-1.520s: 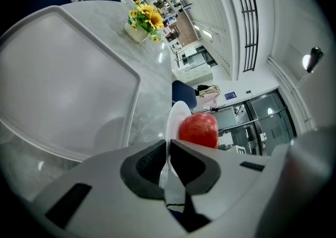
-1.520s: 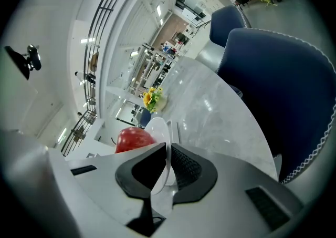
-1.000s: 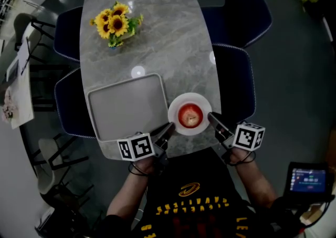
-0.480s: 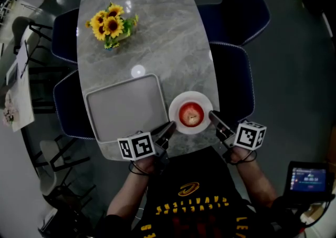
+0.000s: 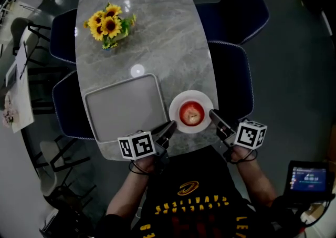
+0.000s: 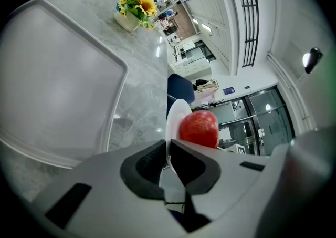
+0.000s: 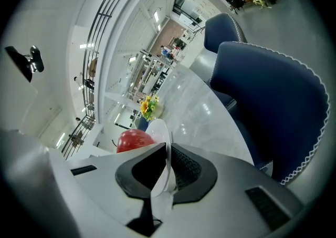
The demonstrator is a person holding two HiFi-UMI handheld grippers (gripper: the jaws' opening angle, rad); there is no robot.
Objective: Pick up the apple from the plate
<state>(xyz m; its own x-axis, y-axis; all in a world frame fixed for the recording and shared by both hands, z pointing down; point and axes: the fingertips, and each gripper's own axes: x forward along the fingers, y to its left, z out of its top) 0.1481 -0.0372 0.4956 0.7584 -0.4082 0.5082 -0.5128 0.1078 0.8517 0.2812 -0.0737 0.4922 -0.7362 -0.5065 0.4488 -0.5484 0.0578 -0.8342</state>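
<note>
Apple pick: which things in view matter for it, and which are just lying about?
In the job: apple; plate under it; left gripper and right gripper, each closed on the plate's rim.
Lying about: grey tray; sunflowers; blue chairs.

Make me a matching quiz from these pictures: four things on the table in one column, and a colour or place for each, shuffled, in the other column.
Things:
1 apple
2 sunflowers
3 tray
4 plate

Matches:
A grey, rectangular
B lying on the plate
C white, round
D far left part of the table

Pairs: 1-B; 2-D; 3-A; 4-C
</note>
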